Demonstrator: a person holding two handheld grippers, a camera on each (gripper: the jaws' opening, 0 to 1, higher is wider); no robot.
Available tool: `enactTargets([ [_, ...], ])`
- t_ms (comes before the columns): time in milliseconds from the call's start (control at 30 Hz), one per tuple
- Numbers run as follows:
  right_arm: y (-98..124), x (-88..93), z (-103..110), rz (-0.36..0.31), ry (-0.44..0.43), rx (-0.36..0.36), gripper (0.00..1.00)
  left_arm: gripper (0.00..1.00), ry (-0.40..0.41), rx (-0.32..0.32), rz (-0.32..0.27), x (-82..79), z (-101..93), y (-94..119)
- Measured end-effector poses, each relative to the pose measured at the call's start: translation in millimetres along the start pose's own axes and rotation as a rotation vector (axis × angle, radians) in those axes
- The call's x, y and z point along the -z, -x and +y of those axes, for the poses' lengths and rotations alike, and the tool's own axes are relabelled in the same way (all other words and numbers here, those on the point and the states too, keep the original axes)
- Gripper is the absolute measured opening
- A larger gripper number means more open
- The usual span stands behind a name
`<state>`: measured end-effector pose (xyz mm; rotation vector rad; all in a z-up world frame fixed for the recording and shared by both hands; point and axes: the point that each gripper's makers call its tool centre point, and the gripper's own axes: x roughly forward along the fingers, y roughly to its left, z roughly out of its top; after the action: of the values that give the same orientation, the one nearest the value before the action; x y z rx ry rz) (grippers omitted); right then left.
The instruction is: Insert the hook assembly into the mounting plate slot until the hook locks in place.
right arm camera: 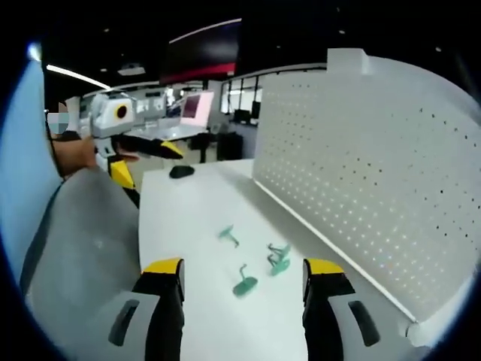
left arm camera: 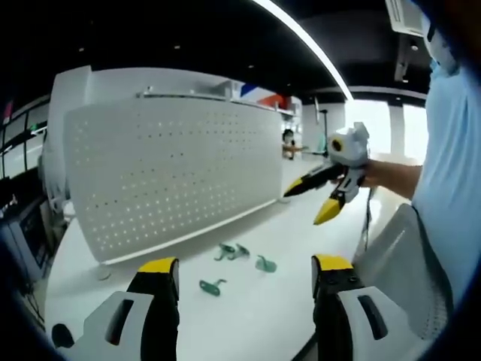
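Note:
A white perforated mounting plate (left arm camera: 173,173) stands upright on the white table (left arm camera: 255,323); in the right gripper view this mounting plate (right arm camera: 376,173) fills the right side. Several small green hooks (left arm camera: 231,252) lie loose on the table in front of it, seen again as green hooks (right arm camera: 245,284) between my right jaws. My left gripper (left arm camera: 246,263) is open above the table with nothing in it. My right gripper (right arm camera: 243,266) is open and empty too. Each shows in the other's view, held in a hand: right gripper (left arm camera: 312,201), left gripper (right arm camera: 148,162), jaws apart.
A person in a light blue shirt (left arm camera: 451,150) stands at the table's near side. A grey mesh chair back (right arm camera: 83,241) is beside the table edge. A small black object (right arm camera: 181,171) lies at the table's far end.

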<state>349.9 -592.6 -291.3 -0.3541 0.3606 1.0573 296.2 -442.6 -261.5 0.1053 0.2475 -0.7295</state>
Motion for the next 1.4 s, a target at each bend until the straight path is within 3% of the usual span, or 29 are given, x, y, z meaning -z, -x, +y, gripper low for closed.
enactTargets([
  [667, -37, 12.9, 5, 0.064, -0.049, -0.018, 0.46, 0.73, 0.000, 0.007, -0.007, 2.0, 2.5, -1],
  [1000, -51, 28.1, 7, 0.143, -0.080, -0.027, 0.36, 0.73, 0.001, 0.008, -0.010, 2.0, 3.3, -1],
  [1400, -71, 46.1, 5, 0.232, -0.051, -0.021, 0.27, 0.72, -0.002, 0.014, -0.008, 1.9, 0.6, -2],
])
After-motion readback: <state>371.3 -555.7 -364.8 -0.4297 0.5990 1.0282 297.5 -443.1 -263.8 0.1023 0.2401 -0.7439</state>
